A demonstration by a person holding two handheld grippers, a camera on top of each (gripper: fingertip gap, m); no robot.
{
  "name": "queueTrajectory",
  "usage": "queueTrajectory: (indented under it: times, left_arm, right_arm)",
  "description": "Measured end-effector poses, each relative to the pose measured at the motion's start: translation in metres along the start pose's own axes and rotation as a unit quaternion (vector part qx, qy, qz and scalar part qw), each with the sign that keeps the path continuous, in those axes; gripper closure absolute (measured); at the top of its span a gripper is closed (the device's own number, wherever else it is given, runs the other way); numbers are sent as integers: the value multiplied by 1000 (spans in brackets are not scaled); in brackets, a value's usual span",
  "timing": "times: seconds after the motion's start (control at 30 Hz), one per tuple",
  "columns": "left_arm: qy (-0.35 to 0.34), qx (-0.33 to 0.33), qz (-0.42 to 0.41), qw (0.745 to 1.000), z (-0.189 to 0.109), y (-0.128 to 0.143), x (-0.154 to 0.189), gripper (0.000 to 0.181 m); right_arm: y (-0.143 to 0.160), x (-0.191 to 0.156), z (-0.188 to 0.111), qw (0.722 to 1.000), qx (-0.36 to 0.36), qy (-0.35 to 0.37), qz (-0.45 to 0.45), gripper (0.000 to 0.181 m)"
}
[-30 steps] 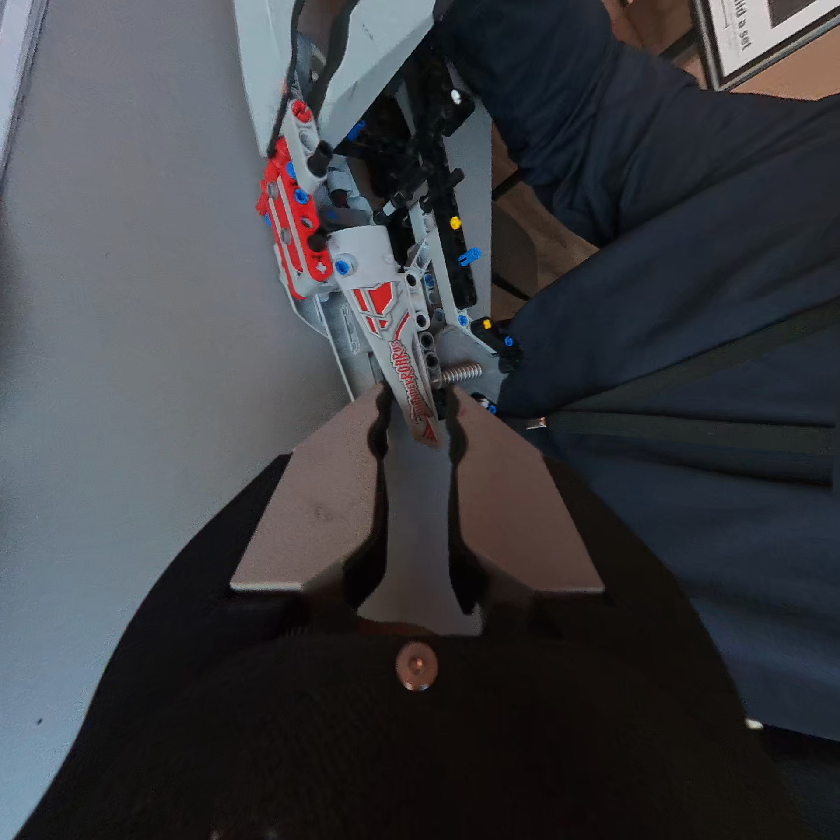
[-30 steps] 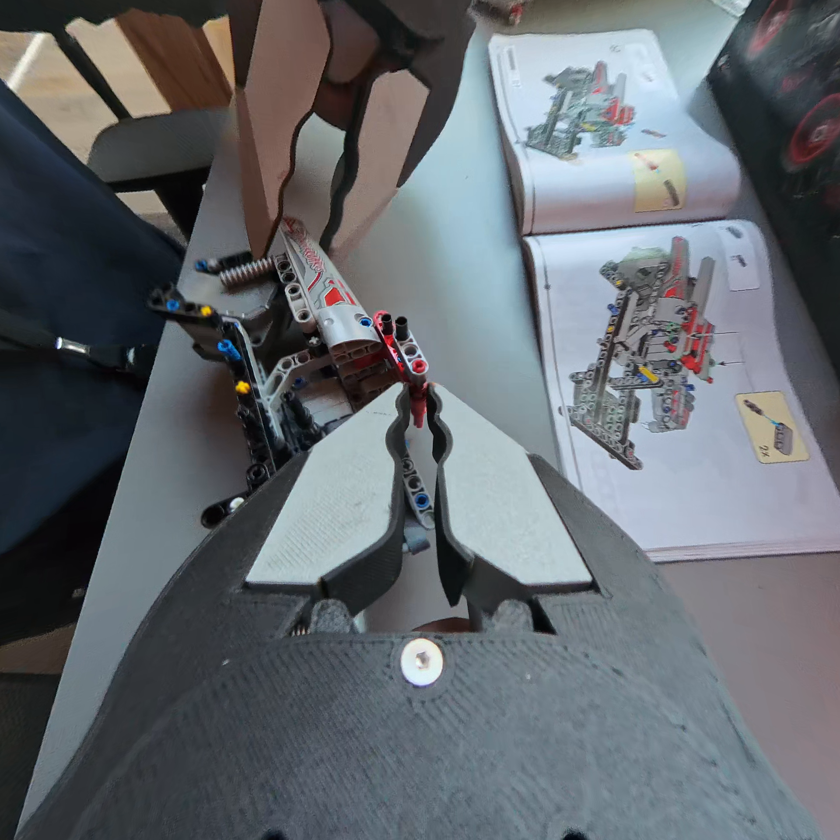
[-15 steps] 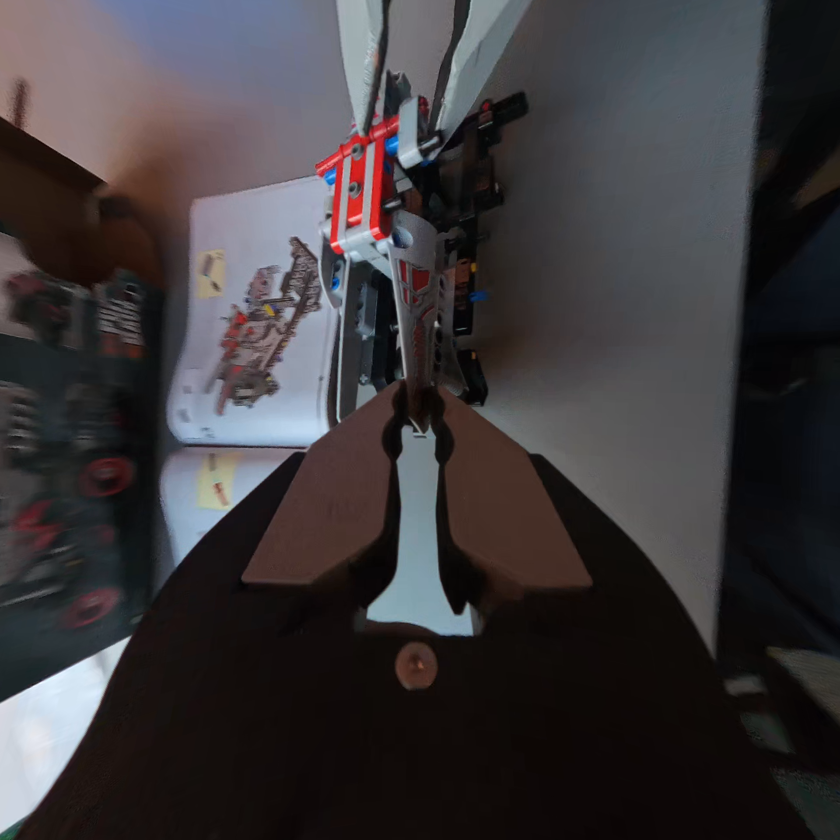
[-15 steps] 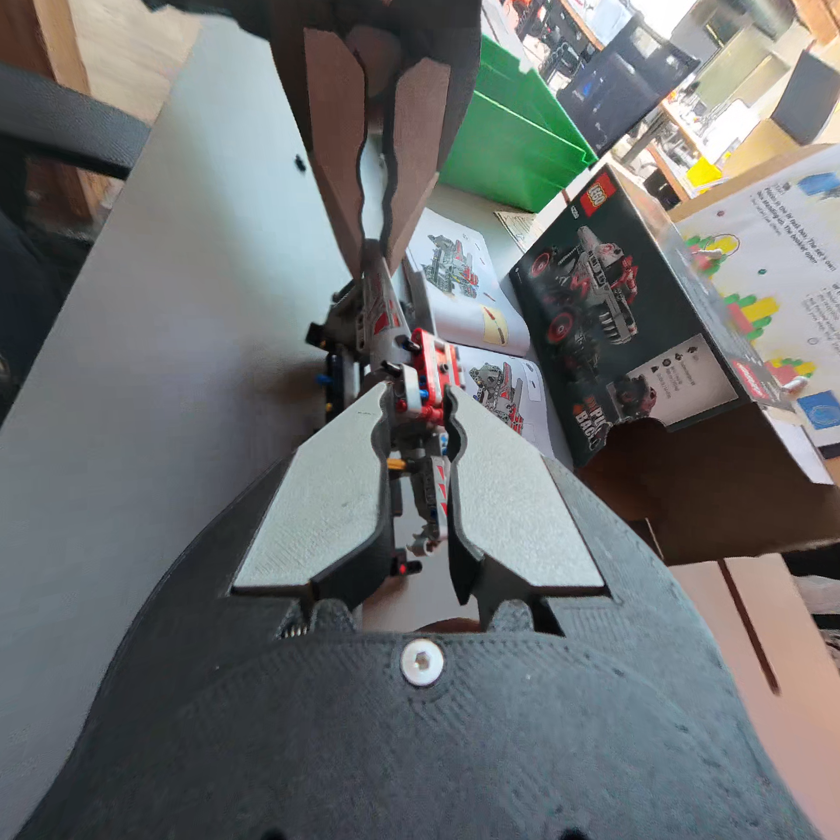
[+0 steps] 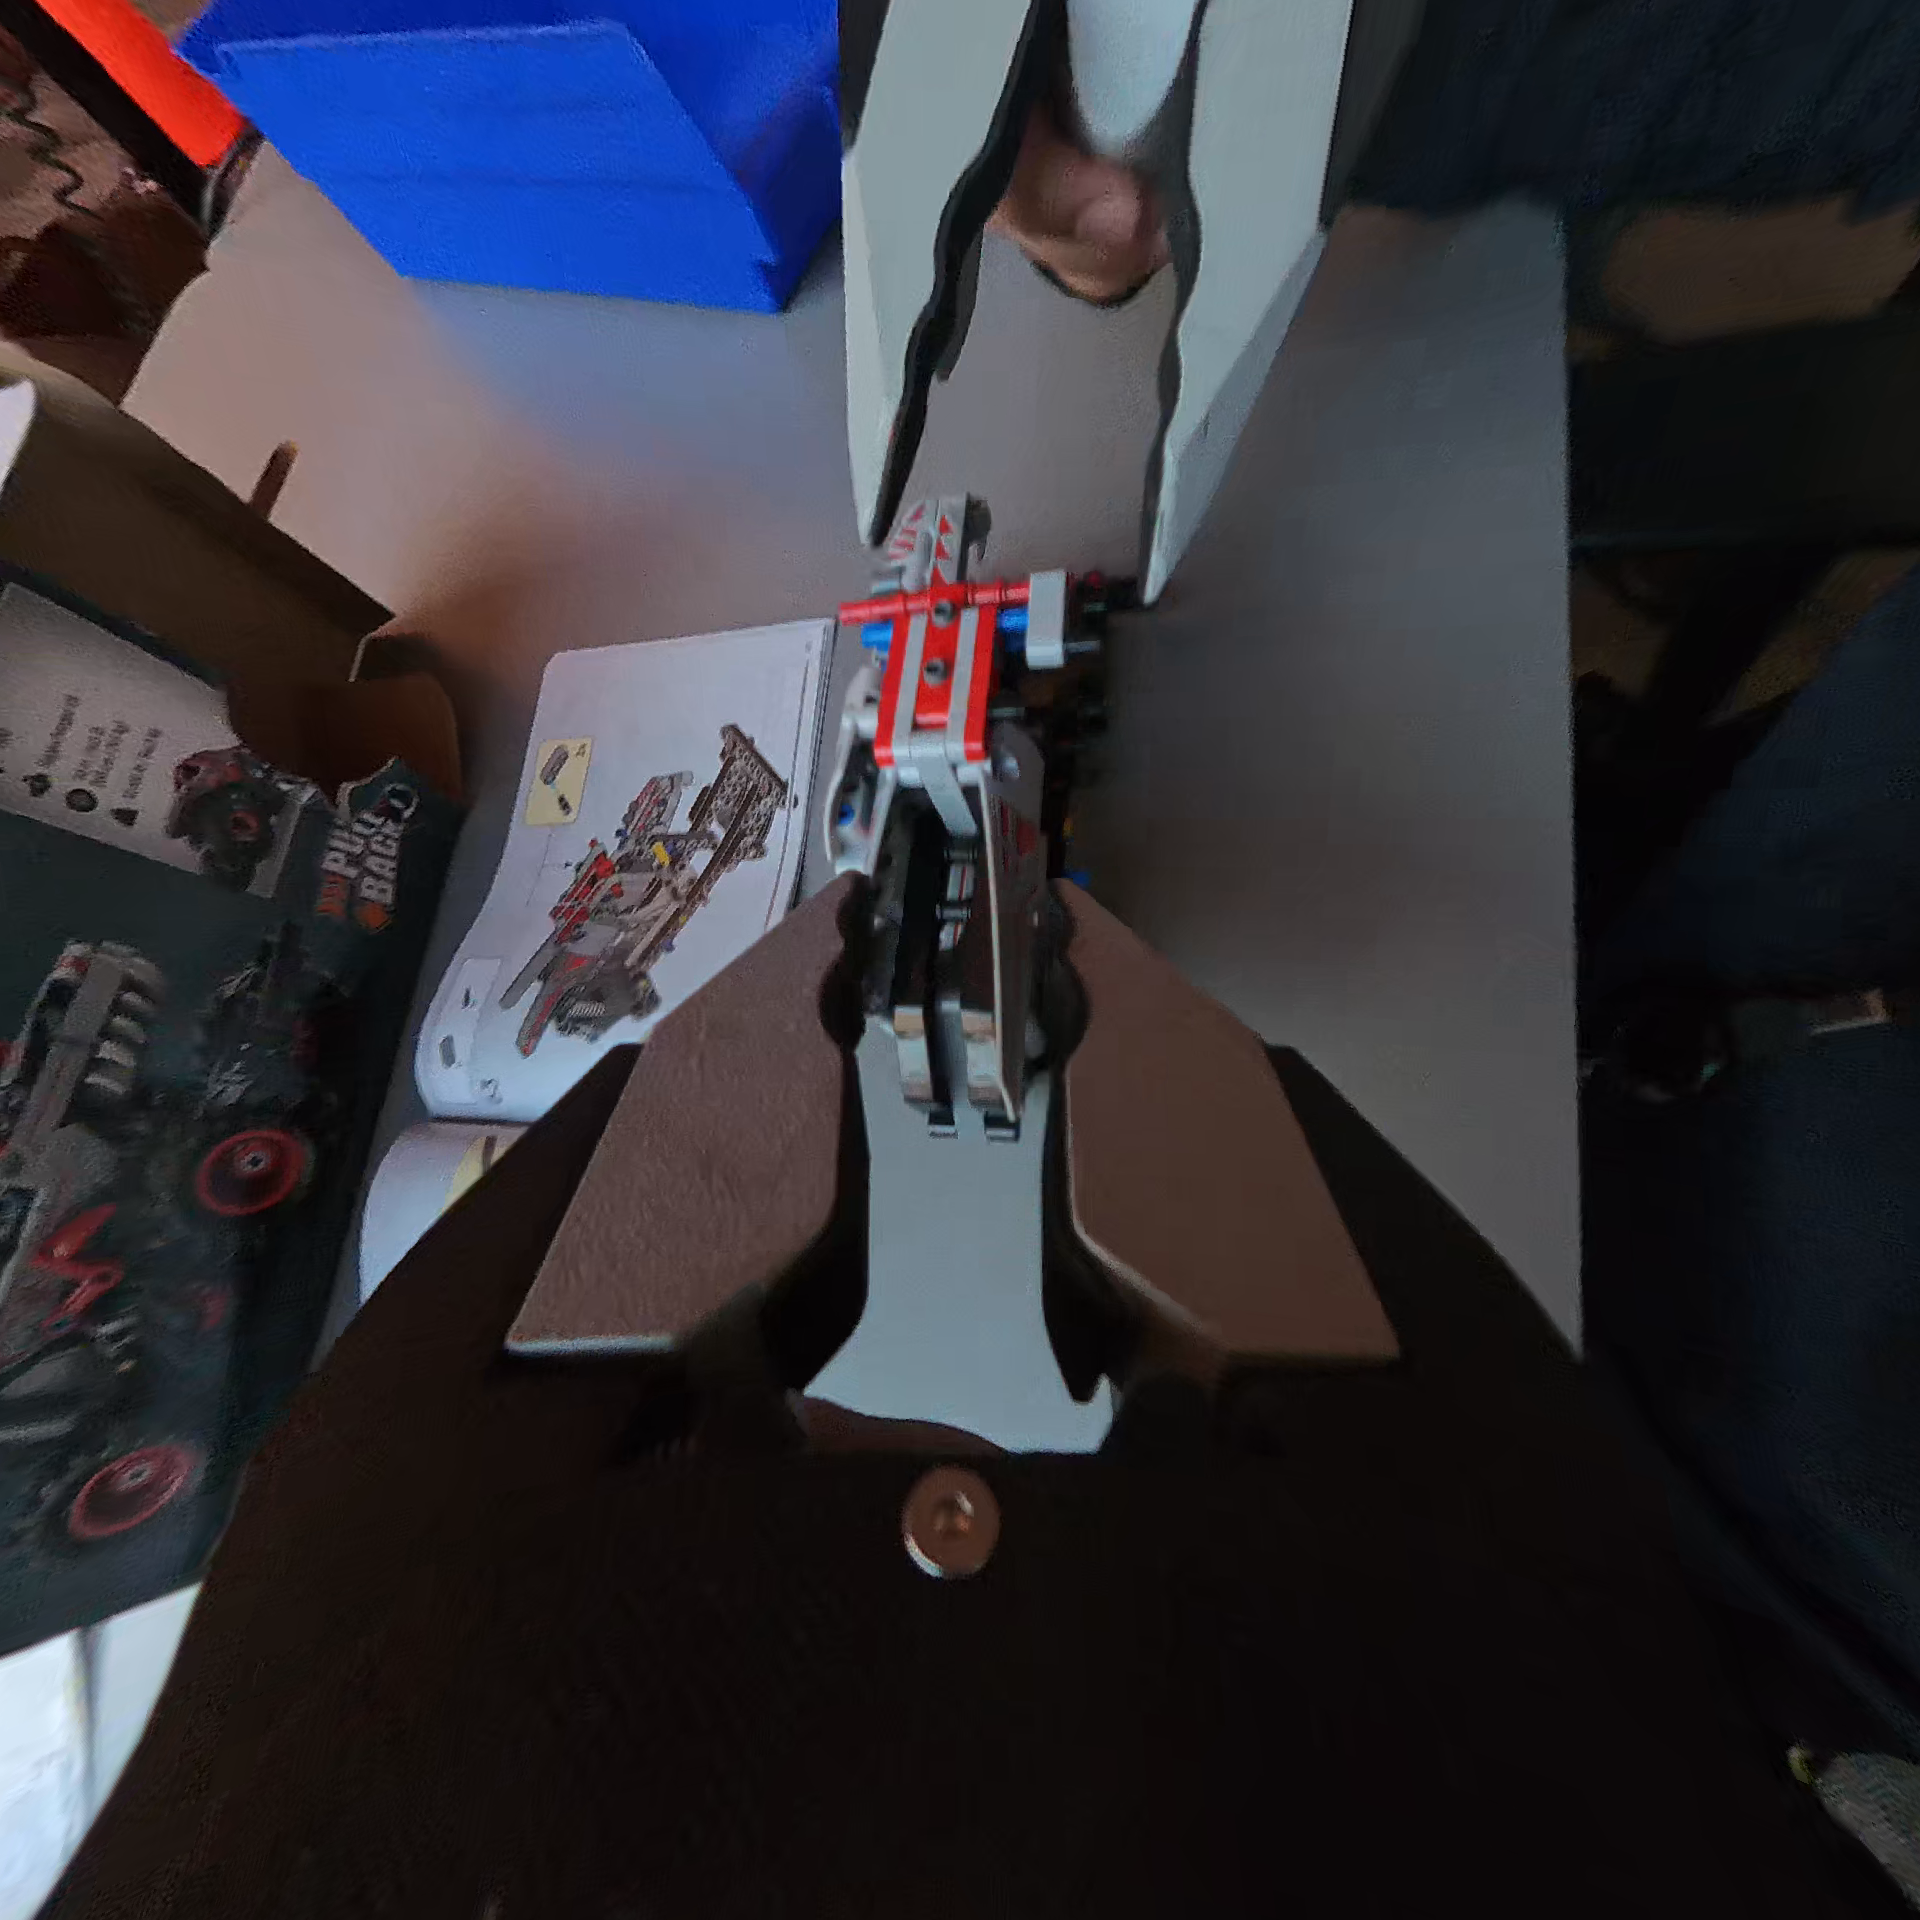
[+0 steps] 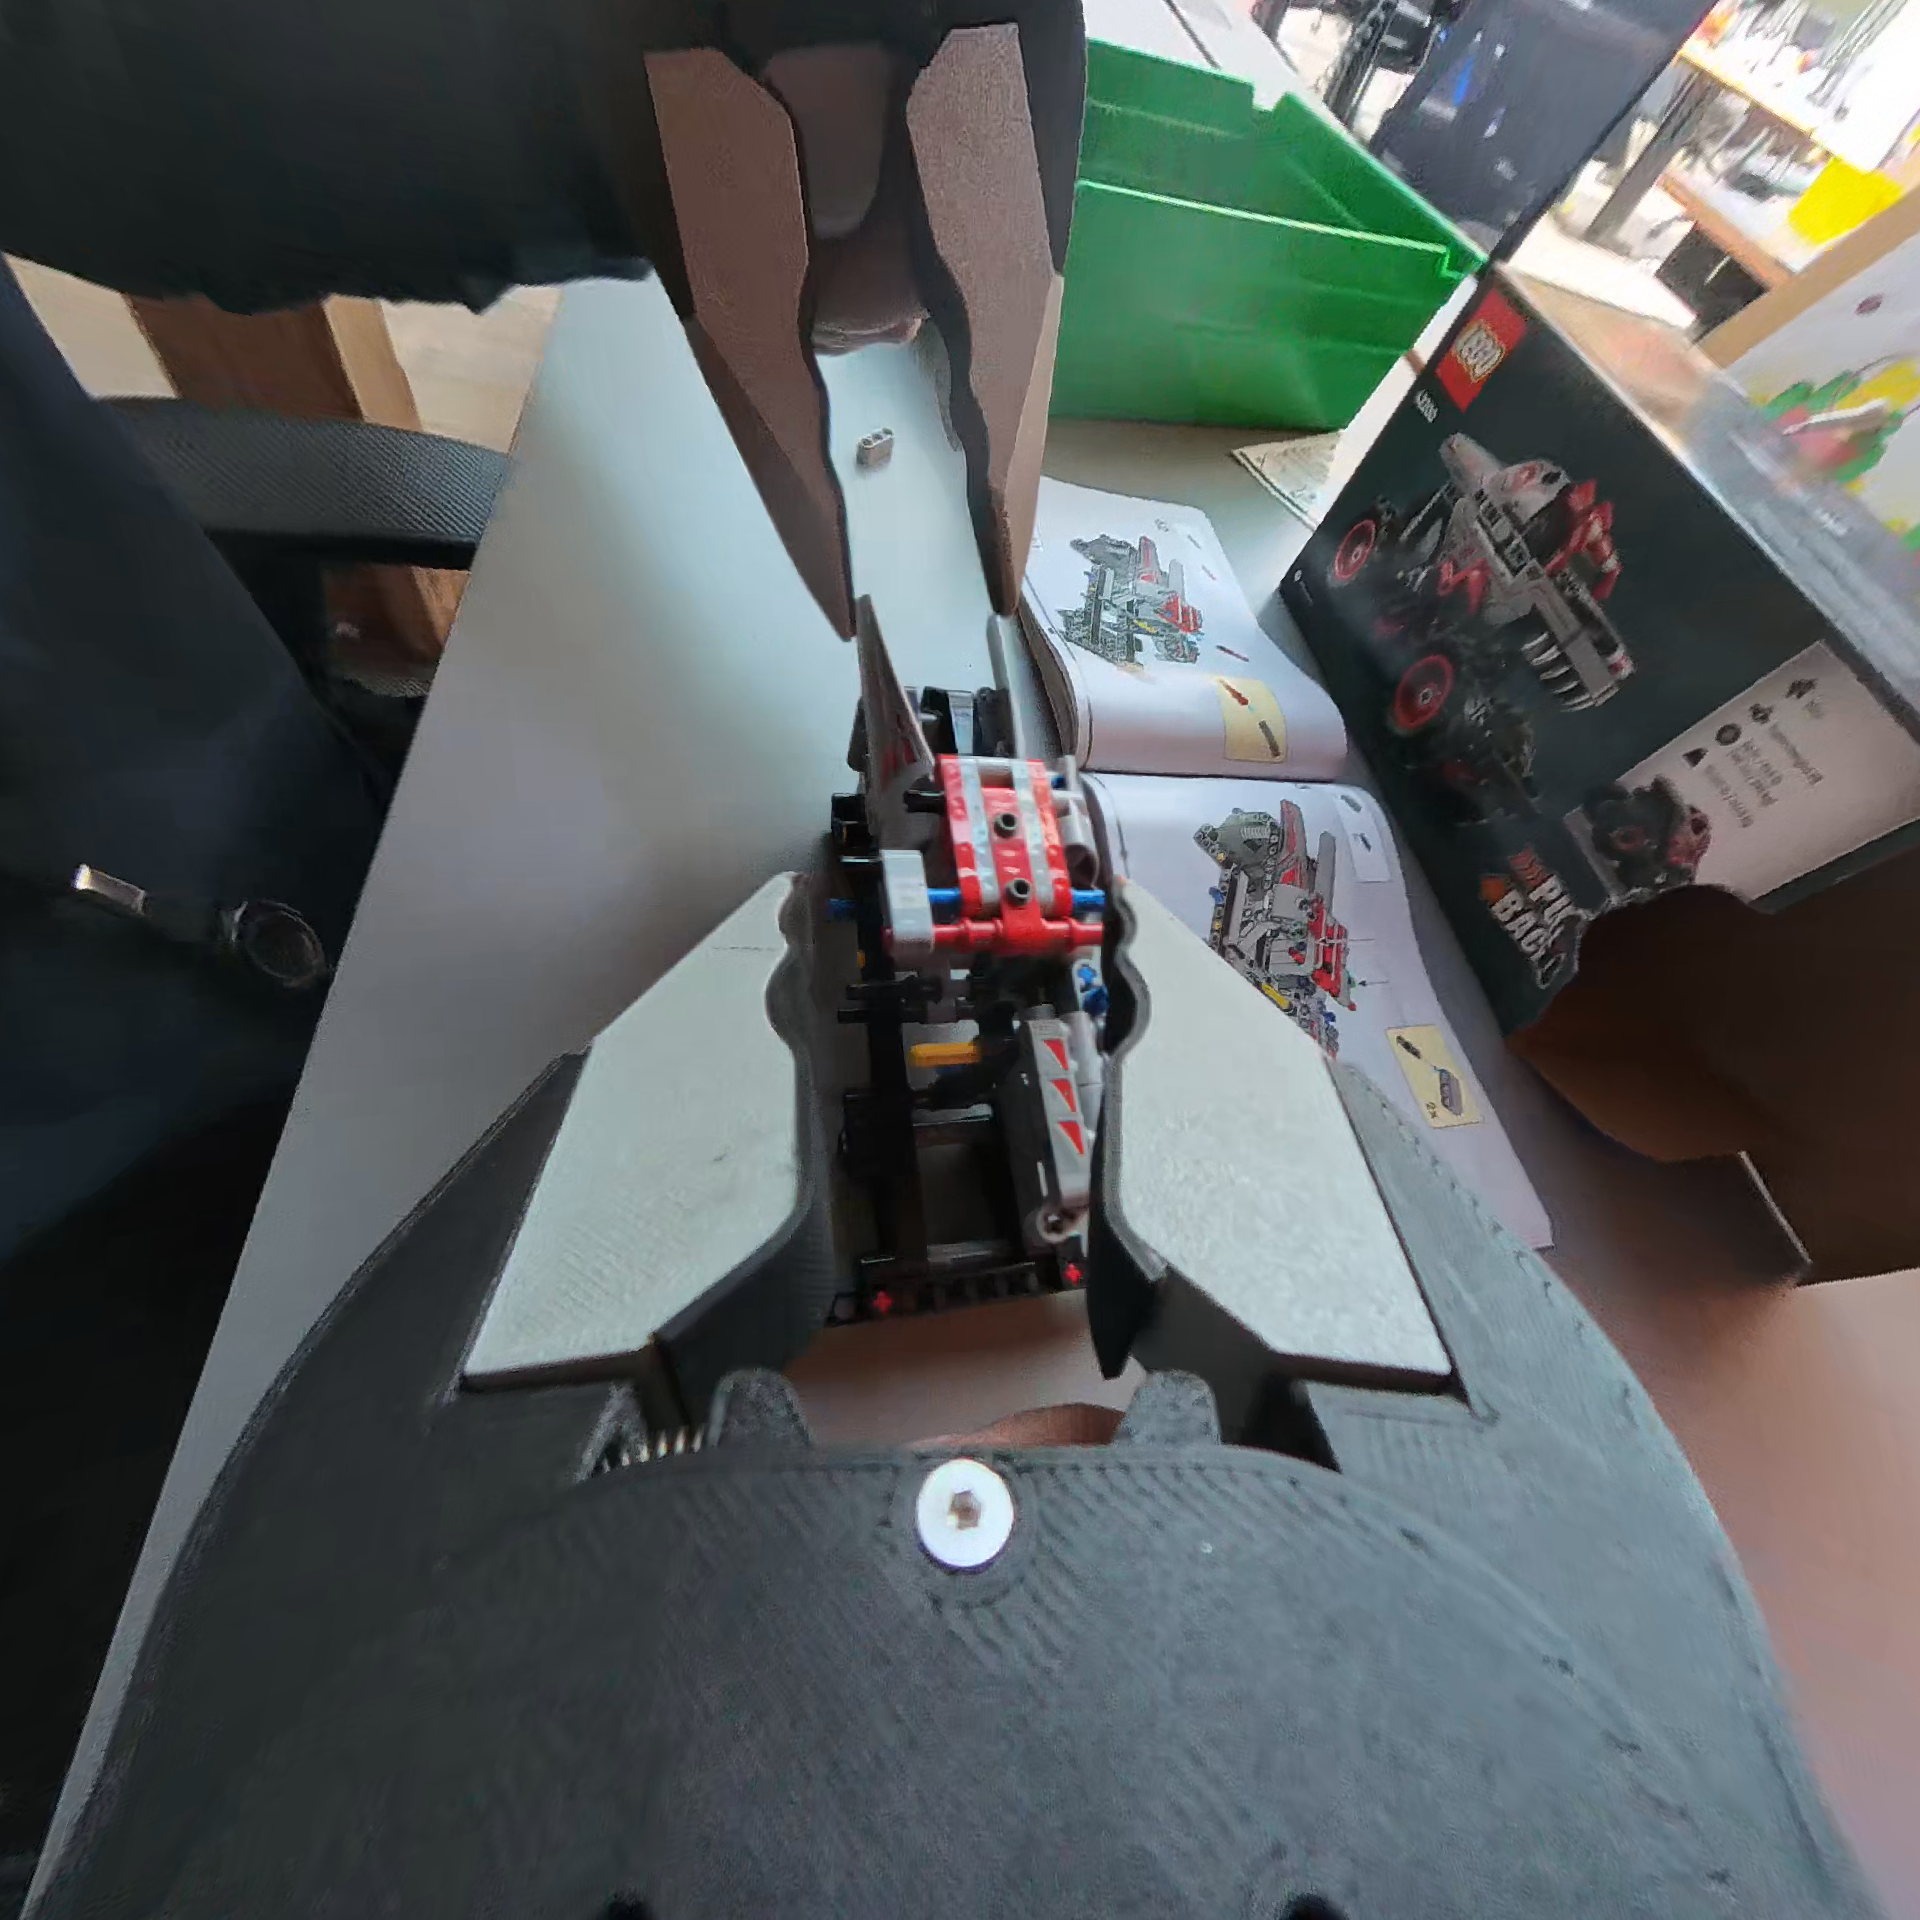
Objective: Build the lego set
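Observation:
The partly built lego model (image 5: 935, 686), grey and black with a red block on top, sits between both grippers over the grey table (image 5: 1299, 831). My left gripper (image 5: 956, 914), with brown pads, has its jaws wide and pressed on the two grey side panels at one end. It also shows in the right wrist view (image 6: 925, 613). My right gripper (image 6: 956, 914), with grey pads, straddles the other end of the model (image 6: 997, 842) at the red block, jaws against its sides. It shows in the left wrist view (image 5: 1008, 561). Whether the model rests on the table is hidden.
The open instruction booklet (image 6: 1299, 935) lies beside the model, with the dark set box (image 6: 1558, 675) behind it. Green bins (image 6: 1226, 270) and a blue bin (image 5: 520, 156) stand at the back. A small grey piece (image 6: 878, 445) lies on the table. A person's dark clothing is past the table edge (image 5: 1564, 935).
Both grippers' jaws have widened: the left went from pinching one panel tip, the right from the red piece, to straddling the whole model. The model has turned red side up.

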State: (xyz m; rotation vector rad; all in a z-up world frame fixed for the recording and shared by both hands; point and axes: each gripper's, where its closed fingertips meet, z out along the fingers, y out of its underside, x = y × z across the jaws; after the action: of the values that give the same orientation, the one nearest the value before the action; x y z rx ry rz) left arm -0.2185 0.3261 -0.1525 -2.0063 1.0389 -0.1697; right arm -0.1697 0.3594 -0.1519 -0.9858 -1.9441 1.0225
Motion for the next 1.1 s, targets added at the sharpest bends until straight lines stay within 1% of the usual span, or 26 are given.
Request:
queueTrajectory:
  times: [0.03, 0.1, 0.17, 0.23, 0.37, 0.53, 0.7, 0.83, 0.93, 1.1]
  left_arm:
    - [14, 11, -9, 1000, 3, -6, -1, 149]
    - [35, 19, -19, 999, 12, -13, -6, 146]
    - [50, 11, -30, 998, 24, -13, -12, 137]
    - [82, 8, -41, 996, 31, -15, -10, 130]
    - [115, -3, -25, 993, 37, -14, -10, 126]
    - [169, -1, -19, 985, 41, -16, -3, 140]
    - [186, 11, -24, 982, 45, -16, -5, 144]
    - [186, 18, -18, 982, 45, -17, -4, 143]
    - [178, 17, -10, 984, 45, -17, -4, 144]
    - [168, 16, -1, 986, 45, -17, -4, 144]
  right_arm:
    - [-1, 2, 1, 1000, -2, -6, 5, 127]
    - [-4, 2, 3, 1000, -9, -19, 4, 129]
    - [-3, 1, 6, 999, -25, -27, -6, 130]
    - [3, 2, 8, 998, -48, -24, -23, 129]
    - [10, 3, 12, 997, -66, -19, -37, 123]
    - [8, 0, 15, 996, -56, -60, -17, 129]
    - [7, 1, 13, 994, -36, -96, 26, 132]
    - [7, 1, 12, 994, -45, -100, 23, 131]
    - [7, 1, 9, 995, -47, -93, 9, 142]
    - [8, 1, 11, 994, -60, -89, 11, 142]
